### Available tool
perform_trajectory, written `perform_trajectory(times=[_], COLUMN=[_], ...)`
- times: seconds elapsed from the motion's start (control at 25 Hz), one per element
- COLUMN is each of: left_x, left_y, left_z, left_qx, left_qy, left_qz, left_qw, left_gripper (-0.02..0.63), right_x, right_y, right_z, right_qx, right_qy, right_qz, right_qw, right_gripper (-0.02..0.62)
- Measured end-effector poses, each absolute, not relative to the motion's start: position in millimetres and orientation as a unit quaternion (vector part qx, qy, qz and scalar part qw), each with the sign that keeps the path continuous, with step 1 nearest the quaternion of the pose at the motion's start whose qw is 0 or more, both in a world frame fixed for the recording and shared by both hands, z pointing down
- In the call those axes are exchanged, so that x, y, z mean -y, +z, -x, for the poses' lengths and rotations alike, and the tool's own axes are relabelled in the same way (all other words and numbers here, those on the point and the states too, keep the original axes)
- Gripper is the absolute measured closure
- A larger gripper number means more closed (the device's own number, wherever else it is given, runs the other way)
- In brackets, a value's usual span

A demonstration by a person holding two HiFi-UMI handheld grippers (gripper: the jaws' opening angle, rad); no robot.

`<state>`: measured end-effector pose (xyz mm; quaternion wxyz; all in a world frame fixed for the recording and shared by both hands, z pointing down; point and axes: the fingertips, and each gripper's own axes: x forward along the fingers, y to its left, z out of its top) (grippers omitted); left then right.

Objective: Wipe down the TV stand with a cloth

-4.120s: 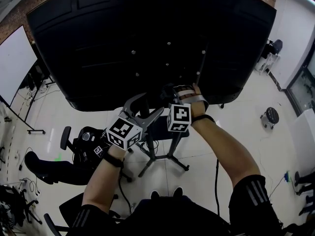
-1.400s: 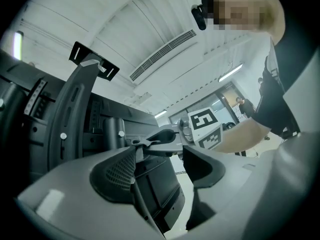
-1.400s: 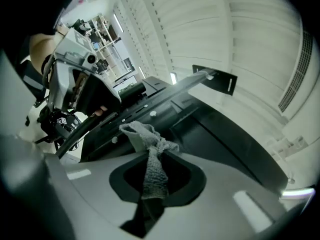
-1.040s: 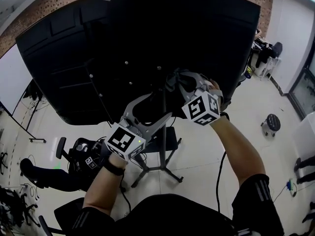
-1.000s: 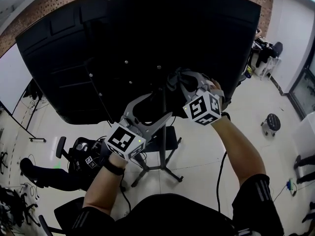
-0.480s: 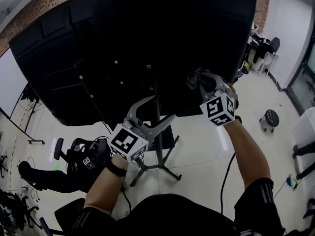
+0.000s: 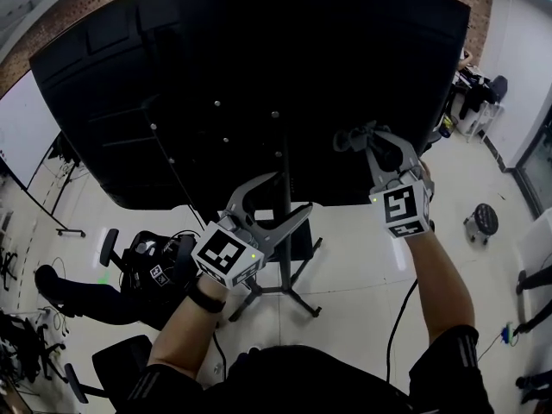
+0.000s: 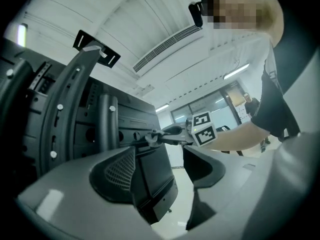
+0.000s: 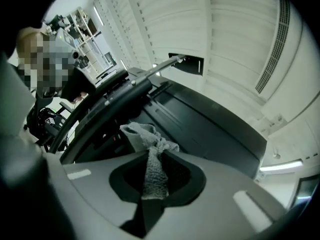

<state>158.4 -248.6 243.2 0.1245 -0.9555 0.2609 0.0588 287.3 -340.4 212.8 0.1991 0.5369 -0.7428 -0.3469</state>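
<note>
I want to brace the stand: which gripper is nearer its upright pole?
Left. The left gripper, open, sits right by the pole in the head view; the right gripper, shut on the cloth, is off to the pole's right.

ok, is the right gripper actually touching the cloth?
Touching. The right gripper view shows the right gripper shut on the grey cloth: a strip is pinched at its tip, and the rest bunches beyond.

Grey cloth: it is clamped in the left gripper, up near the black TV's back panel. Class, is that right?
Wrong side. The grey cloth is clamped in the right gripper, up near the black TV's back panel; the right gripper view shows it between the jaws.
</note>
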Motion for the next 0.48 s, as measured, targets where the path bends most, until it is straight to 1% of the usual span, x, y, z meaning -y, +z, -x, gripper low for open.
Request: perform_trajectory(times=[0.12,0.48], left_x=[249,242], left_y=[240,216], left_z=[-136,-40], left_qx=[-0.280,-0.330], left_qy=[0.061,0.073], left_qz=[0.950,0.928], left_qw=[0.127,0.157], left_gripper=[0.282,0.282], right_x=[323,280], right_y=[194,149], right_z=[-247,-119], right_qx=[0.754,0.768], right_qy=[-0.375,-0.429], right_qz=[-0.510,-0.449], right_qw=[0.177,0.156], right_gripper=[0.557,0.557])
